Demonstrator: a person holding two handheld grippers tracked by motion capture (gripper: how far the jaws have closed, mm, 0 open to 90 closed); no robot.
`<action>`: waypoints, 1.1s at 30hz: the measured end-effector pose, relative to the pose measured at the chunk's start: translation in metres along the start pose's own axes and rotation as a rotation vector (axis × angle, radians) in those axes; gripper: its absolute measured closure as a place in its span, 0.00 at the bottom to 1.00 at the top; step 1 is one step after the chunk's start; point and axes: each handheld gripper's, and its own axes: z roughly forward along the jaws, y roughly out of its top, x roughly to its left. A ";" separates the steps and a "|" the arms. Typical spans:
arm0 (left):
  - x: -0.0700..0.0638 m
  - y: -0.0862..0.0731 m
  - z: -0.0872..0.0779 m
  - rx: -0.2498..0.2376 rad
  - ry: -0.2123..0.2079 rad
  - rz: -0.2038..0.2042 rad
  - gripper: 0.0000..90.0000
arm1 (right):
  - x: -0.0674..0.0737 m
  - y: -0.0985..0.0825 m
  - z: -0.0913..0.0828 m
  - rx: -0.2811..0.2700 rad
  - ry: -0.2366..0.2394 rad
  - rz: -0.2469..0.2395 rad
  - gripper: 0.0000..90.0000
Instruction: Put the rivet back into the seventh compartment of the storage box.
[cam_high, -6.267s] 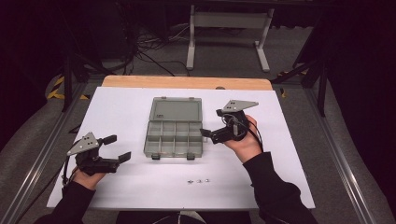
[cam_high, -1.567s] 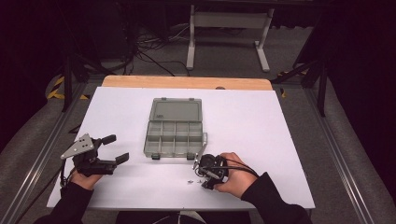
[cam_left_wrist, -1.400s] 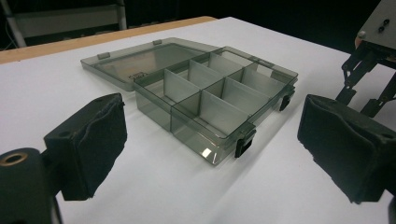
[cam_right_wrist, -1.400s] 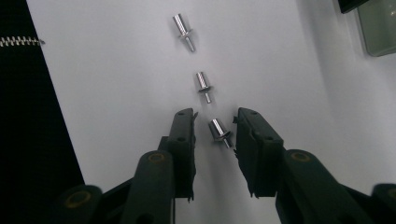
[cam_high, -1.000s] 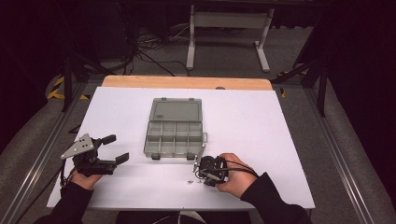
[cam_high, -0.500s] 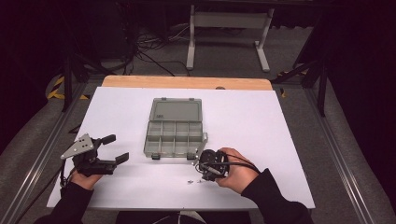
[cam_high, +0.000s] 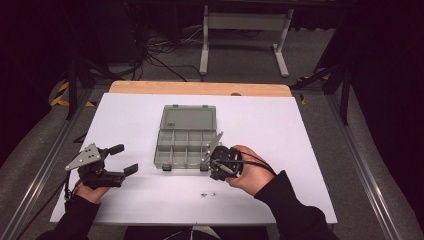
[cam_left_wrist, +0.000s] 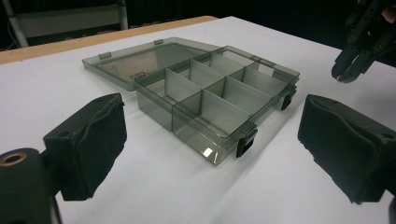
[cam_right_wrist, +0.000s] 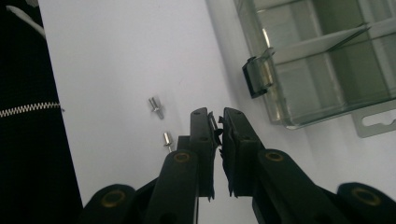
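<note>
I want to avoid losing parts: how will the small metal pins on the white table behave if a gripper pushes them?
The two loose pins look round and smooth, so they probably roll or skid on the white table. They seem tiny and light, likely easy to flick away.

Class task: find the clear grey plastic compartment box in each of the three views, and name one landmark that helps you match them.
High view: clear grey plastic compartment box at table centre, lid open away from the person.
Left gripper view: upper centre, beyond both pads.
Right gripper view: upper right corner.
Shared landmark: the box's black front latch.
</note>
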 end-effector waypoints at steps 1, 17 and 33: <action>0.000 0.000 0.000 0.000 0.000 0.000 0.09 | -0.001 0.001 -0.001 -0.004 0.000 0.002 0.92; 0.000 0.000 0.000 0.002 0.009 0.000 0.08 | -0.022 0.020 -0.010 -0.072 -0.047 0.029 0.92; 0.000 0.000 0.000 0.004 0.011 0.003 0.08 | -0.040 0.038 -0.014 -0.120 -0.086 0.062 0.92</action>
